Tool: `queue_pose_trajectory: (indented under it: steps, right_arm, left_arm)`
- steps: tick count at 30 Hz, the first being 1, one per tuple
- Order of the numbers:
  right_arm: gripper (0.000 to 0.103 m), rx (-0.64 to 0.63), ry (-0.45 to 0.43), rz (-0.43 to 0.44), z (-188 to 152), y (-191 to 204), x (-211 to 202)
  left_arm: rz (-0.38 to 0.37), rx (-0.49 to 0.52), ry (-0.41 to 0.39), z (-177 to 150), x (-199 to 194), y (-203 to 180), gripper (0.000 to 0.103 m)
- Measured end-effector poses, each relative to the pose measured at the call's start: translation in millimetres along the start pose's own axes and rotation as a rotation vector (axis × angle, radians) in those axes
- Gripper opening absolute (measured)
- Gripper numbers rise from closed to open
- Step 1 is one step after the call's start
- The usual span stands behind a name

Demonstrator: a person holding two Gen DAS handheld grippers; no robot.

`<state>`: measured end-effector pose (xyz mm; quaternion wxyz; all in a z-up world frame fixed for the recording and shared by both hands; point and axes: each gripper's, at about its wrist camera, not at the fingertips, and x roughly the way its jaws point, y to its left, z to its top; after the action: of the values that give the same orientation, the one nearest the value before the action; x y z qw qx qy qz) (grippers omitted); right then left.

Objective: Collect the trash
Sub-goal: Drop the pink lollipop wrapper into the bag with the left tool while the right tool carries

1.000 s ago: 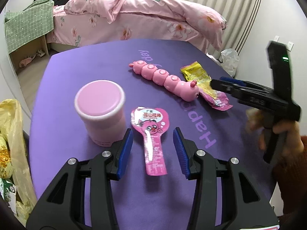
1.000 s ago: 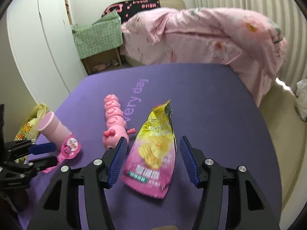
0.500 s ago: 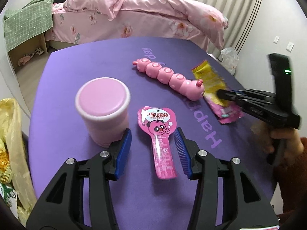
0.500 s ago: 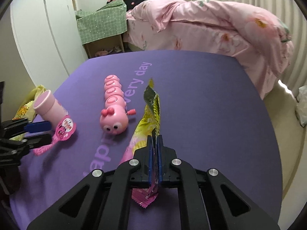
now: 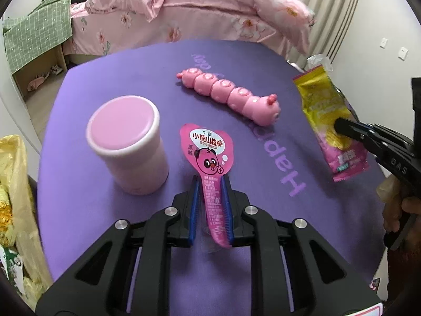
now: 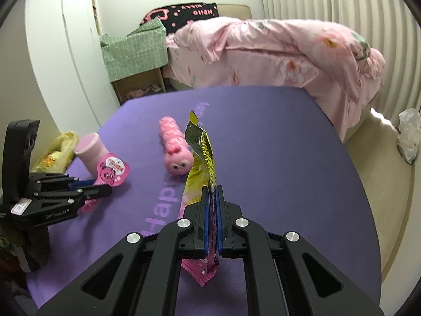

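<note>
In the left wrist view, we are clamping our left tool (image 5: 210,184) onto the narrow stem of the pink lollipop wrapper (image 5: 208,152) at lower centre, its blue pads (image 5: 195,205) pressing both sides while the wrapper's round printed head is lying on the purple worktop (image 5: 105,79). Just left of it, a pink cup (image 5: 129,142) is standing upside down. A pink caterpillar toy (image 5: 229,96) is lying across the centre. At the right edge, our right tool (image 5: 339,126) is pinching the yellow-and-pink snack bag (image 5: 329,110). A yellow plastic bag (image 5: 15,184) is showing at the left edge, and a pink bed (image 5: 184,13) is filling the top.

In the right wrist view, we are holding the snack bag (image 6: 201,158) upright in the centre, the right tool (image 6: 212,192) squeezed flat on it. The caterpillar toy (image 6: 173,147) is lying just left of it. At the left edge, the left tool (image 6: 102,188) is gripping the lollipop wrapper (image 6: 111,171), beside the cup (image 6: 90,148).
</note>
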<state>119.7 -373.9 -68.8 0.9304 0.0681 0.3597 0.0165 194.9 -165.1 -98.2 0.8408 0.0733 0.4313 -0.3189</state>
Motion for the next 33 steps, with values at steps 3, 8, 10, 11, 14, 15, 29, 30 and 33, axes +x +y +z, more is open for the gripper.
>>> queue_pose_trajectory:
  steps: [3, 8, 10, 11, 14, 15, 29, 30, 33]
  right_arm:
    - [0.006, -0.03, -0.028, 0.01, 6.5, 14.3, -12.5]
    - [0.006, -0.103, -0.08, 0.039, 20.8, 48.7, -33.5]
    - [0.006, -0.134, -0.102, 0.054, 27.7, 64.8, -41.9]
    - [0.006, -0.145, -0.11, 0.061, 30.3, 71.0, -44.8]
    - [0.006, -0.186, -0.14, 0.085, 40.4, 94.8, -54.1]
    - [0.006, -0.196, -0.147, 0.094, 43.2, 101.7, -56.1]
    - [0.006, -0.358, -0.182, 0.213, 75.4, 204.9, -51.4]
    - [0.006, -0.362, -0.18, 0.22, 76.3, 208.9, -49.6]
    - [0.006, -0.378, -0.172, 0.227, 75.5, 218.9, -45.3]
  left_arm:
    - [-0.007, 0.017, -0.045, -5.5, -24.8, -2.3, 0.015]
    - [0.021, 0.036, -0.141, -13.0, -76.2, -0.8, 0.015]
    - [0.03, 0.032, -0.167, -15.5, -92.5, 3.5, 0.015]
    - [0.035, 0.028, -0.183, -17.3, -103.2, 6.7, 0.016]
    - [0.059, 0.017, -0.227, -22.2, -131.2, 18.2, 0.016]
    - [0.069, 0.015, -0.24, -23.7, -139.5, 22.9, 0.016]
    - [0.269, -0.259, -0.289, -59.5, -214.5, 165.7, 0.016]
    - [0.283, -0.281, -0.281, -62.9, -214.1, 176.9, 0.016]
    - [0.289, -0.355, -0.249, -75.6, -209.2, 208.9, 0.016]
